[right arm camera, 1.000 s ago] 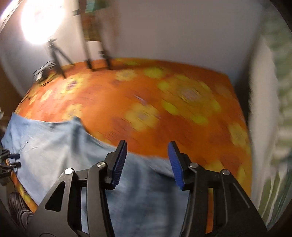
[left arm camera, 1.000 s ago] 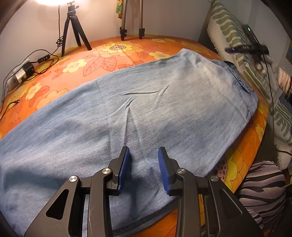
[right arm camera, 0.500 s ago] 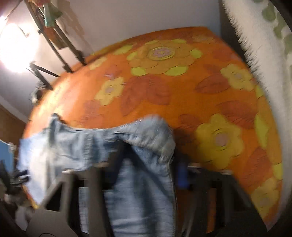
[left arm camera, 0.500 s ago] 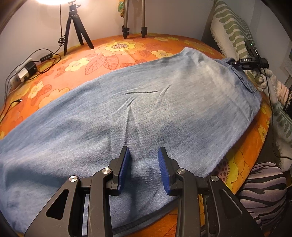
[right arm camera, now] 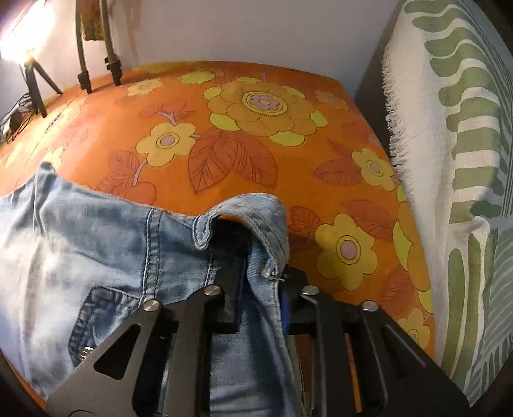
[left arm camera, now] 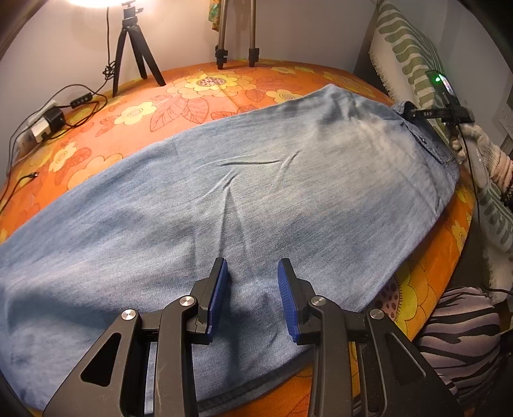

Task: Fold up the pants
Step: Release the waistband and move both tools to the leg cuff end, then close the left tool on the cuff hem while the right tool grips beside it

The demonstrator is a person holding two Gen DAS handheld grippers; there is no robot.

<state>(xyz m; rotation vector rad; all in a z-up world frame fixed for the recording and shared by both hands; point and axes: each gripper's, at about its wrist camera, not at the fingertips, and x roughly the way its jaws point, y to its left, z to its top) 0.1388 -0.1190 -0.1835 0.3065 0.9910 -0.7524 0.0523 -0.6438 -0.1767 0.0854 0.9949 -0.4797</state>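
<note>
Steeply tilted, right tool (right arm camera: 259,285) pinches pants (right arm camera: 96,243) waistband corner.

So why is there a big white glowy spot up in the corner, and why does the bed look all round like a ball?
Left wrist view: a lamp above the small tripod burns out to white; the fisheye lens bends the orange bedspread into a dome. Right wrist view: the same lamp glares at top left, and the jeans look a bit smeared on the left.

One pair of pants (left arm camera: 256,192), two tools (left arm camera: 251,288) (right arm camera: 259,288), two tripods (left arm camera: 134,48) (left arm camera: 235,35), perhaps one power adapter (left arm camera: 48,120), one flowered worktop (right arm camera: 256,134).
</note>
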